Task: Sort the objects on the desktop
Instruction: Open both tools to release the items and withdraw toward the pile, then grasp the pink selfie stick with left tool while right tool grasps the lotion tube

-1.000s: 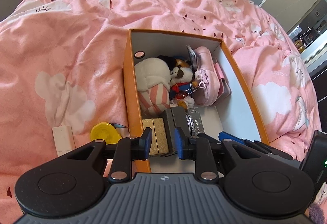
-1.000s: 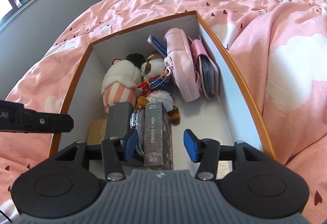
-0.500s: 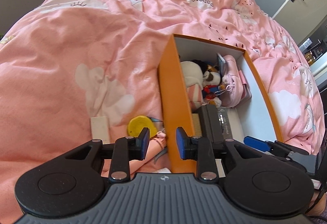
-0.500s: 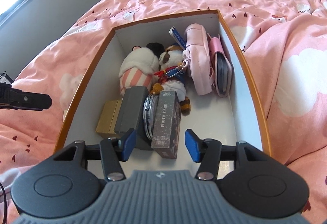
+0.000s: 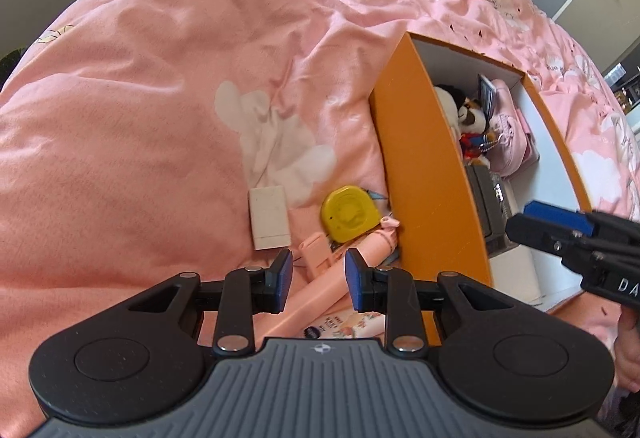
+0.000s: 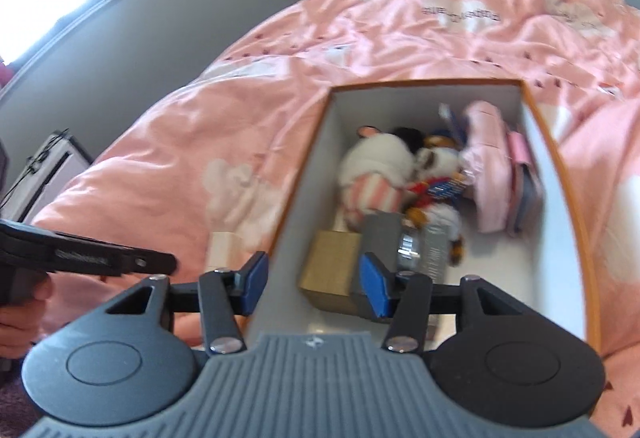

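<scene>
The left claw [image 5: 316, 280] hangs with its fingers apart and empty, just above the pink stick [image 5: 320, 298] on the bed; this stick lies straight ahead and below, its long axis slanting from near-left to far-right, crossing the gap between the fingers; the left hand is clearly the nearer one. The yellow tape measure [image 5: 349, 213] and the white block [image 5: 269, 218] lie just beyond; the orange box [image 5: 432, 174] wall stands close on the right and may hinder. The right claw [image 6: 314, 280], also apart and empty, straddles that wall.
</scene>
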Available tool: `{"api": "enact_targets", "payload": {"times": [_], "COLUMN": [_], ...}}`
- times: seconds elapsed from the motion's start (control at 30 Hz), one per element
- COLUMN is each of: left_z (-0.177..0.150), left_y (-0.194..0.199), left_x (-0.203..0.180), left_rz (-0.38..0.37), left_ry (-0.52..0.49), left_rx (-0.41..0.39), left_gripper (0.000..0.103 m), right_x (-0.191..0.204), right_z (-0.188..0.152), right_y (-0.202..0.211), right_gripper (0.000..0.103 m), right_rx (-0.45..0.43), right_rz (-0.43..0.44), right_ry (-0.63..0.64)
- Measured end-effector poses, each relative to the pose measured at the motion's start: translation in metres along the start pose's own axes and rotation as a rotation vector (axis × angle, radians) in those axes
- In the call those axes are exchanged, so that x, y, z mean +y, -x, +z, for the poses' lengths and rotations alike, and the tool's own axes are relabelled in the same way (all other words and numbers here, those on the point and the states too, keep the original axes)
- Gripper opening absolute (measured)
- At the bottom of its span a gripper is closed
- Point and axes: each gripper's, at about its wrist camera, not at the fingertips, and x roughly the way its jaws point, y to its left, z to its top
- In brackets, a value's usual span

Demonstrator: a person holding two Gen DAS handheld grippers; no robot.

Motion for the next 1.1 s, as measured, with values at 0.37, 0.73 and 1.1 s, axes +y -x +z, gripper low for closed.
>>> {"api": "enact_targets", "payload": {"times": [0.37,0.73,1.1], "left_z": [-0.025,-0.038,-0.041], "left_y": [-0.012,-0.016,-0.017], "left_x": [-0.008,0.013,0.023], "left_rz": [-0.011,-0.006,-0.041], "left_ry": [-0.307,-0.348,-0.329], "left_rx": [0.087,0.171,0.192], "left_gripper": [0.032,0.032,0.032], "right_x": [0.065,0.123,0.143], "right_z": [0.014,-0.027,-0.058], "right_y": [-0.039,-0.105,-0.146], "right_gripper": [0.033,0.031,0.033], "right_rx": [0.173,0.466,0.577], "right_rz": [0.085,0.066,-0.03], "right_ry": [0.277,0.707,0.813]}}
